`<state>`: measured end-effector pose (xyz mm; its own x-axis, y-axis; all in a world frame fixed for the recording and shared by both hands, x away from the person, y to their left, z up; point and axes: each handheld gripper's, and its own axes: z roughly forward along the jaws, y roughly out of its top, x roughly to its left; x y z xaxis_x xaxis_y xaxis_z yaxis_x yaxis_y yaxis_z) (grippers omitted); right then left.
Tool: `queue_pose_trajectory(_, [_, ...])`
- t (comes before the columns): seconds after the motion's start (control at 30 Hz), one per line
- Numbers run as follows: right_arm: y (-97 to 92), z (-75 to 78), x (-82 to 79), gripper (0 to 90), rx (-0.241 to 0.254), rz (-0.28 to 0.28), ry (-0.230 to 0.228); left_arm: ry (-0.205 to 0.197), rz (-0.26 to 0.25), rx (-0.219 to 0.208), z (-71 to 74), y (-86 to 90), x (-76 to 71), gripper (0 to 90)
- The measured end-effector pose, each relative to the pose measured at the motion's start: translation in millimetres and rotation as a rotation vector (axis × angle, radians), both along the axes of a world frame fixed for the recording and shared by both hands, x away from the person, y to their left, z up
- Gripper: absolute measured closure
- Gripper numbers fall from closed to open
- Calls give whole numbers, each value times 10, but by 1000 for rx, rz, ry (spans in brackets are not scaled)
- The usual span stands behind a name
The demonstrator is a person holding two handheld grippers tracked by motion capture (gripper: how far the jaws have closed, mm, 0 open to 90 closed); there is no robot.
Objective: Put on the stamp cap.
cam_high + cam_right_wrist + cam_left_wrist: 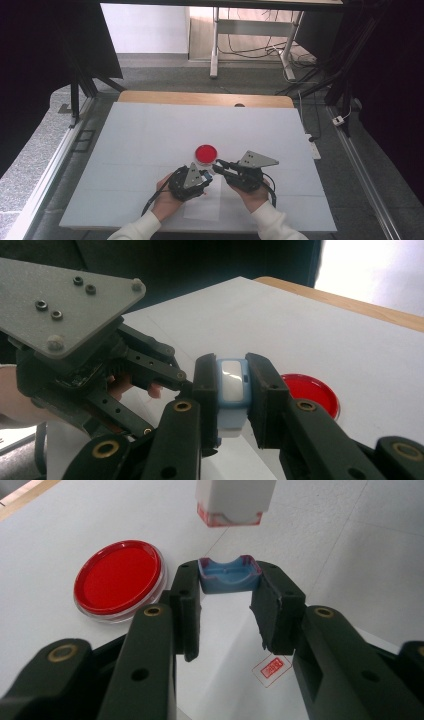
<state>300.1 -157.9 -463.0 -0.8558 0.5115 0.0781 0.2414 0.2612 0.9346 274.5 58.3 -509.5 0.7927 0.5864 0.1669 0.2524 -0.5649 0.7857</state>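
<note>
Left gripper (226, 597) jaws clamp a blue cap (229, 575) — its view alone shows the stamped paper (272, 667). Right gripper (232, 390) grips the white stamp body (233, 385). Round red ink pad (205, 152) sits just beyond, uncovered.

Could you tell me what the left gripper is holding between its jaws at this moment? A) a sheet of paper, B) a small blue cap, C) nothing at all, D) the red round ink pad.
B: in the left gripper view, the left gripper clamps the small blue cap between its jaw tips, while the red ink pad lies apart on the table and the white stamp body hangs just above the cap.
</note>
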Motion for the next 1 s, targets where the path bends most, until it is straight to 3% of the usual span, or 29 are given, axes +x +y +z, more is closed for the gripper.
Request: queue_pose_trajectory(1.0, [139,-78,-56,753,1,-46,42,-25,6,0,16,2,-25,641])
